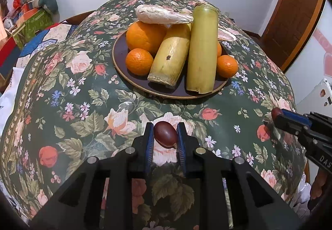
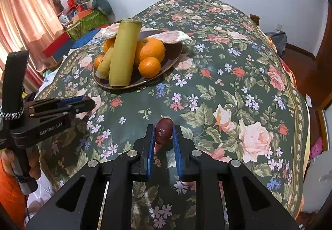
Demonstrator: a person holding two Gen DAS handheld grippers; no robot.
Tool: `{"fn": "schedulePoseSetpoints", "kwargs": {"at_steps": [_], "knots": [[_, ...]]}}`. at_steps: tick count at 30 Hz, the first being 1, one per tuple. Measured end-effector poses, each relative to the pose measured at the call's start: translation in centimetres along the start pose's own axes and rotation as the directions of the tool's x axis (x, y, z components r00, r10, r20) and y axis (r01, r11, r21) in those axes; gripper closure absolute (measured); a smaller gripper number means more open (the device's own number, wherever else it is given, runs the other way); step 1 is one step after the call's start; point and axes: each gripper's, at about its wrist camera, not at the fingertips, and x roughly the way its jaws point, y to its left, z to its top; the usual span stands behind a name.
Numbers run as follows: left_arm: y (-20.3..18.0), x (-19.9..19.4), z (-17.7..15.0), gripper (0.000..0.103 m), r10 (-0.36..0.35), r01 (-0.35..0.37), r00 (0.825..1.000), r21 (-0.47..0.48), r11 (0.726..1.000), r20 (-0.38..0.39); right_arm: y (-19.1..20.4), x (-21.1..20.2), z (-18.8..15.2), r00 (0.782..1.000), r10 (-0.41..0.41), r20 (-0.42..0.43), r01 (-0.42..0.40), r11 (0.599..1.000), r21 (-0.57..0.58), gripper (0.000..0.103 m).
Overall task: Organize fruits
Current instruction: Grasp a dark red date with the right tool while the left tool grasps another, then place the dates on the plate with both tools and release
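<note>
1. Left gripper [image 1: 165, 136] — jaws clenched on a dark red grape [image 1: 165, 134], pads pressing both its sides, just above the floral worktop [image 1: 87, 93].
2. Right gripper [image 2: 164, 133] — jaws clenched on a second dark red grape [image 2: 164, 131], held at the pad tips.
3. Beyond both sets of jaws: brown plate [image 1: 132, 82] on the worktop, carrying oranges [image 1: 145, 36], two sugarcane pieces [image 1: 202, 47] and a pale root [image 1: 161, 15] resting on top.
4. Each gripper sits off to the other's side, well apart.
</note>
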Motion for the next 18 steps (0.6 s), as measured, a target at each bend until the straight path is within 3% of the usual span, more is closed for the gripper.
{"fn": "schedulePoseSetpoints", "kwargs": {"at_steps": [10,18], "knots": [[1.7,-2.2,0.4,0.081,0.001,0.001,0.999,-0.031,1.000,0.049,0.4,-1.0,2.1,0.998,0.010,0.058,-0.010,1.000,-0.008,0.087],[2.4,-2.9,2.8,0.081,0.010,-0.007,0.996,-0.037,0.999,0.093,0.1,-0.5,4.3,0.996,0.014,0.094,-0.013,1.000,-0.008,0.087]]}}
